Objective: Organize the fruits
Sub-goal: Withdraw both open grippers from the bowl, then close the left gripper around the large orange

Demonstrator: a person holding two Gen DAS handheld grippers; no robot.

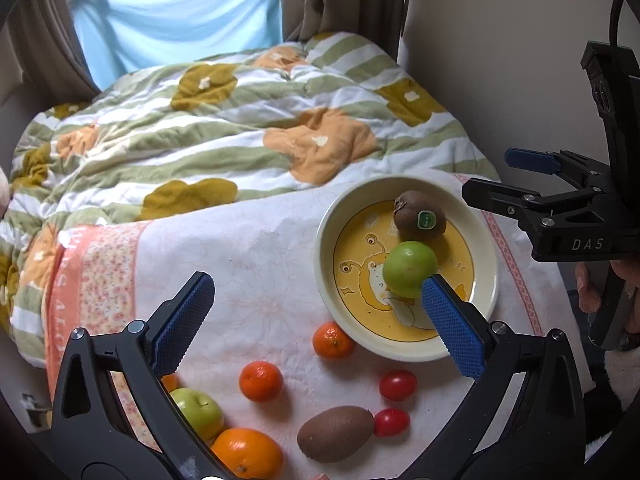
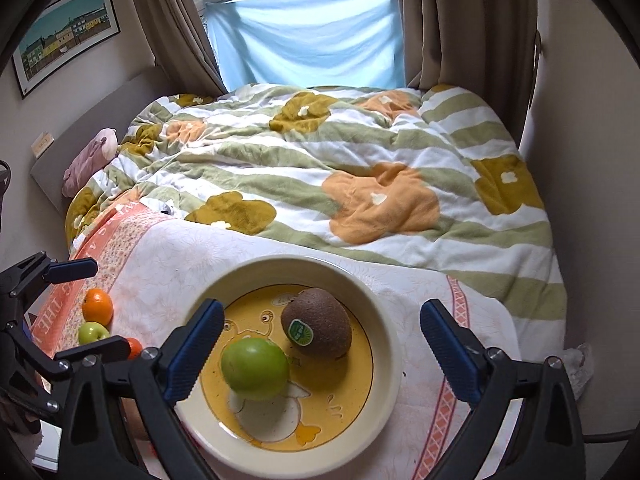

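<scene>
Left wrist view. Left gripper (image 1: 316, 320) jaws spread wide, nothing between them, hovering over the white cloth (image 1: 256, 256). Plate (image 1: 328, 280), cream rim with yellow cartoon centre, sits to the right; in it a green apple (image 1: 410, 268) and, just beyond and touching it, a stickered kiwi (image 1: 420, 216). Loose fruit on the cloth, near side: mandarin (image 1: 333, 340) touching the plate's rim, second mandarin (image 1: 261, 381) left of it, two cherry tomatoes (image 1: 398, 385) and (image 1: 391, 422), a bare kiwi (image 1: 336, 433) touching the nearer tomato, a large orange (image 1: 247, 453), a second green apple (image 1: 198, 412) partly behind the left finger. Right gripper (image 1: 496, 178) at far right, jaws parted, empty.

Right wrist view. Right gripper (image 2: 322, 354) jaws wide apart, empty, straddling the plate (image 2: 384, 340). Apple (image 2: 255, 368) near-left in the plate, kiwi (image 2: 317, 328) far-right. Flowered quilt (image 2: 320, 160) beyond.
</scene>
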